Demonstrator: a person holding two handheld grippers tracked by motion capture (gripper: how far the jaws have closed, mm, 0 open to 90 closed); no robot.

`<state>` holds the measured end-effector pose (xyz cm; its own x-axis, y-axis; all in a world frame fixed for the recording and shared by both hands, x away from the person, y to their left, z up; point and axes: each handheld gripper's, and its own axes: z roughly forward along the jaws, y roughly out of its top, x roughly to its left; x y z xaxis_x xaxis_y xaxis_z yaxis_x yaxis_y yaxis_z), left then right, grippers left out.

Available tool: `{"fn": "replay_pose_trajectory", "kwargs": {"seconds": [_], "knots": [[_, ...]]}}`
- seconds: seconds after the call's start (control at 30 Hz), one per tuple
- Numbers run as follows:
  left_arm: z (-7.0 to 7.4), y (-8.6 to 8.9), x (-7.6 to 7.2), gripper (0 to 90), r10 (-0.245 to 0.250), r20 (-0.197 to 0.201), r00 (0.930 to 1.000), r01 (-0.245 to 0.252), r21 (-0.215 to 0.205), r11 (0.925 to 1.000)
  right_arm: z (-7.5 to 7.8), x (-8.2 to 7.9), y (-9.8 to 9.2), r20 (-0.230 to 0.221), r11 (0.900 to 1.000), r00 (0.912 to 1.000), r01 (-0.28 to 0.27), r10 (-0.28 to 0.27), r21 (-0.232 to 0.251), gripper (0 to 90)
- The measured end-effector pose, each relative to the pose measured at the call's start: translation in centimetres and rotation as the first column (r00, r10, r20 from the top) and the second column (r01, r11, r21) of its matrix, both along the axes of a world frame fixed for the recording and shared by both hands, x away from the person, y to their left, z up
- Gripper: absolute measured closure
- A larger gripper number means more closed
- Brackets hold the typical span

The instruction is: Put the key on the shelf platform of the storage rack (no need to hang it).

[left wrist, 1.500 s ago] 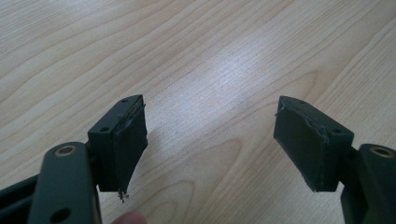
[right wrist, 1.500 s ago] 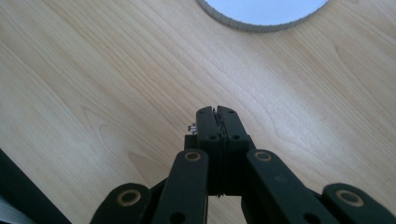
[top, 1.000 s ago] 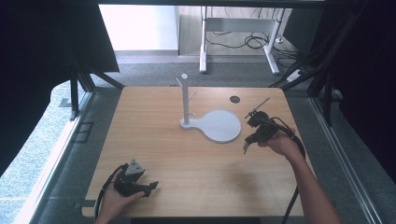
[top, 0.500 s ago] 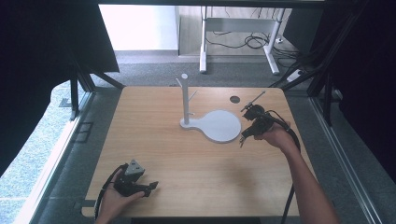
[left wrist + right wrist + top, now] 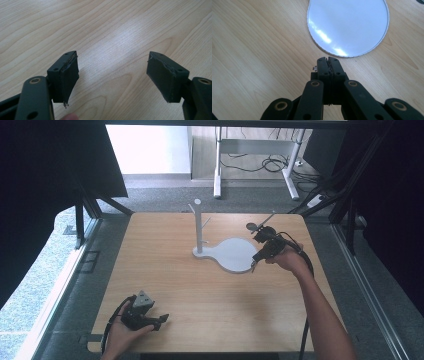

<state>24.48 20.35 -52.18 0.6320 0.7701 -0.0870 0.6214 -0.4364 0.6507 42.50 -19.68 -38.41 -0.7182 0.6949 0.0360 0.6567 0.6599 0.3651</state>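
Shifting toward the white stand base (image 5: 235, 255), the right tool (image 5: 255, 264), jaws pressed together and empty, nears its rim; left tool (image 5: 162, 319) rests spread on the worktop (image 5: 200, 295).

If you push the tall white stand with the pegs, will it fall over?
Probably not easily. The stand has a wide flat base lying on the table, which should steady it. A push high on the thin post might tip it. Its smooth, shiny base might slide on the wood.
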Motion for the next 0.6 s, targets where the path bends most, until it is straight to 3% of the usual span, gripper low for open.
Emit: {"fn": "replay_pose_trajectory", "kwargs": {"seconds": [0.6], "knots": [[0.1, 0.2, 0.0, 25.9, 0.001, 0.003, 1.0000, -0.001, -0.001, 1.0000, -0.6, 2.2, 0.9, -0.021, 1.000, 0.9997, 0.009, -0.009, 0.000, 89.9]]}}
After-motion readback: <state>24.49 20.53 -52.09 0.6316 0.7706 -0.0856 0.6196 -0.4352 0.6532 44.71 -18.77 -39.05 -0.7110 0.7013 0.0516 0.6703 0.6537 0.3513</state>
